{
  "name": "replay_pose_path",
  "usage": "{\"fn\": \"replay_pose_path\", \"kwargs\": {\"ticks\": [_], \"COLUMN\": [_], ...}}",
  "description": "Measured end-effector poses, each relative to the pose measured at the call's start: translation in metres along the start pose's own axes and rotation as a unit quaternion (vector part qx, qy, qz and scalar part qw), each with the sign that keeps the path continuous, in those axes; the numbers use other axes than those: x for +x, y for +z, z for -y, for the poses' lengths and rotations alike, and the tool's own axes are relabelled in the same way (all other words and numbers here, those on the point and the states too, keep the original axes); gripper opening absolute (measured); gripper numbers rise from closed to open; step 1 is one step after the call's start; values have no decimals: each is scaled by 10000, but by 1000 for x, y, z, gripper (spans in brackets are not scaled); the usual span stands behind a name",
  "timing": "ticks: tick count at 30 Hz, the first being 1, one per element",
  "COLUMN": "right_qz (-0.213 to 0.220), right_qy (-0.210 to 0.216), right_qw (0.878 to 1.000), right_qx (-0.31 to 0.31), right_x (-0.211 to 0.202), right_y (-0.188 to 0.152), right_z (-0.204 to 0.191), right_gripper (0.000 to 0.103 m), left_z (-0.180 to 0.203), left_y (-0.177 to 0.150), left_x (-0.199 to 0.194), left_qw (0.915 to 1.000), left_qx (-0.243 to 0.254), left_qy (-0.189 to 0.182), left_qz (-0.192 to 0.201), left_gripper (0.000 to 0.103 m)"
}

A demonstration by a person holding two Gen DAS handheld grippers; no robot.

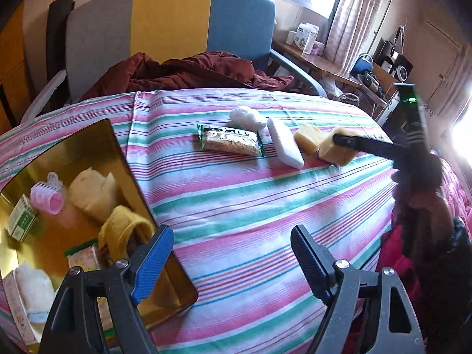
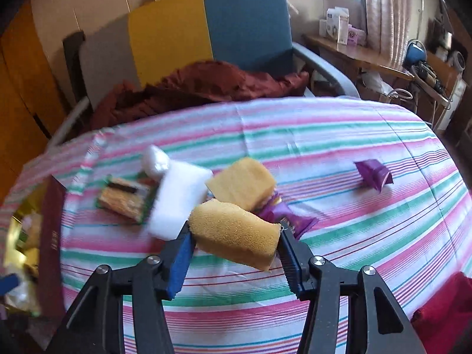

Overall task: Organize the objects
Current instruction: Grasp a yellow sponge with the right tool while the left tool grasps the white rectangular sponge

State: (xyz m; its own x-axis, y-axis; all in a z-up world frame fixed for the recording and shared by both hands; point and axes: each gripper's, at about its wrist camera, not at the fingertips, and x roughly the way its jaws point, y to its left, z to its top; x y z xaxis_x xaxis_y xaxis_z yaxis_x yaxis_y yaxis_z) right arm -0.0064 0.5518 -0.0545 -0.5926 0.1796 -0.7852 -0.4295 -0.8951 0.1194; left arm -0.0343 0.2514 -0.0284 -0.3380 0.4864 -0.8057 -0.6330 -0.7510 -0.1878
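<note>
My right gripper [image 2: 234, 240] is shut on a yellow sponge [image 2: 236, 234] and holds it just above the striped cloth; it also shows in the left wrist view [image 1: 336, 150]. A second yellow sponge [image 2: 243, 185] lies behind it, beside a white block [image 2: 180, 197], a green snack packet [image 2: 124, 199] and a white wad [image 2: 155, 159]. My left gripper [image 1: 233, 253] is open and empty, beside the gold tin [image 1: 88, 153] that holds several items.
Two purple packets [image 2: 373, 174] [image 2: 283, 216] lie on the cloth. A striped table [image 1: 250, 194] fills the view; a chair [image 1: 177, 29] with a dark red cloth [image 1: 191, 70] stands behind it. Shelves and boxes are at the right.
</note>
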Motion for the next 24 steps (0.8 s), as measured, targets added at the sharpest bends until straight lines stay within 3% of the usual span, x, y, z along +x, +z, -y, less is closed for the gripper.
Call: {"fn": "replay_pose_path", "kwargs": {"ticks": [4, 10, 17, 24], "right_qz": [162, 341, 141, 82], "right_qy": [265, 307, 142, 90], "right_qw": [9992, 9978, 9968, 9948], "right_qx": [255, 478, 771, 1010], "right_x": [-14, -25, -21, -21], "right_y": [5, 10, 11, 11], "right_z": [8, 20, 37, 50], "right_gripper": [56, 57, 57, 57], "left_z": [10, 32, 74, 102], "left_y": [12, 36, 64, 89], "left_x": [13, 39, 82, 131], "left_qw": [9999, 9993, 9958, 9921], "left_qx": [59, 299, 850, 1083], "left_qy": [3, -96, -112, 10], "left_qz": [-104, -181, -329, -625], "left_gripper": [83, 77, 76, 78]}}
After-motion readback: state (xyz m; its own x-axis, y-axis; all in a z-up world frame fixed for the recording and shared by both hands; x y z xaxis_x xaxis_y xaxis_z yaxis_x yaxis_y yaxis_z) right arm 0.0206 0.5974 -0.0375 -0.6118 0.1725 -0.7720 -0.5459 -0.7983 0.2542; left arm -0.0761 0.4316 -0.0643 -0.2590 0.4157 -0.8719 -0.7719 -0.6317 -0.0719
